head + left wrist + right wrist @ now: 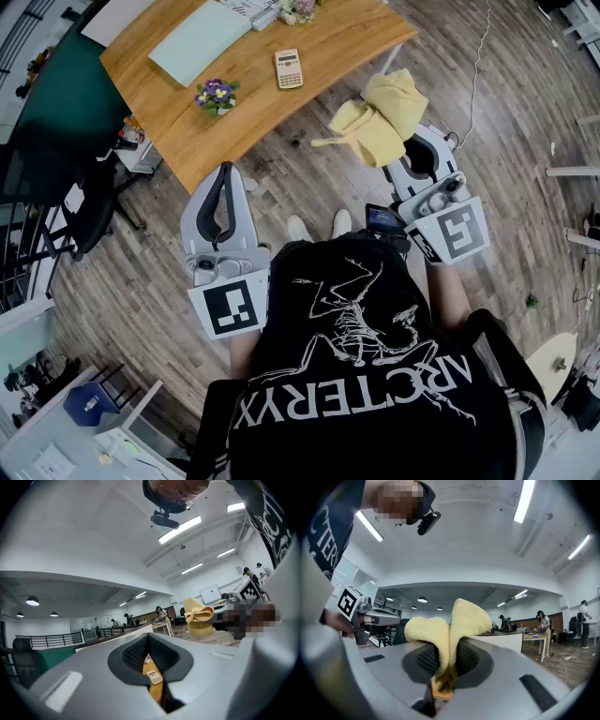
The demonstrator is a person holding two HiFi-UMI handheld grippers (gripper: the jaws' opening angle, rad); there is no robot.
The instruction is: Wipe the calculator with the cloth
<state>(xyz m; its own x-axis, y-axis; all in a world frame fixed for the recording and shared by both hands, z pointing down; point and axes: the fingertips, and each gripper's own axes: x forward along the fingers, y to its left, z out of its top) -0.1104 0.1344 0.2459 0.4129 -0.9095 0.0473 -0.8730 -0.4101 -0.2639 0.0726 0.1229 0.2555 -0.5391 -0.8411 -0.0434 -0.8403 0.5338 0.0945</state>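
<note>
Head view: a person in a black printed T-shirt (356, 375) stands on a wood-plank floor (309, 173) before a curved wooden table (178, 131), a gripper in each hand. The small beige pocket calculator (288, 68) lies flat on the tabletop, touched by nothing and well apart from both grippers. A little bunch of purple flowers (217, 94) stands at 8 o'clock from it, and a pale green sheet (200, 42) lies at 10 o'clock.

The right gripper (405, 155) is clenched on a soft yellow cloth (380, 117). The cloth bunches out beyond the jaw tips at 4 o'clock from the calculator, near the table's edge. In the right gripper view the jaws pinch the cloth's lower part, and two rounded folds rise above them.

The left gripper (225, 169) sits at 7 o'clock from the calculator. Its jaws are closed tip to tip and grasp nothing. In the left gripper view the calculator and a strip of tabletop show far off through the oval gap behind the tips.
</note>
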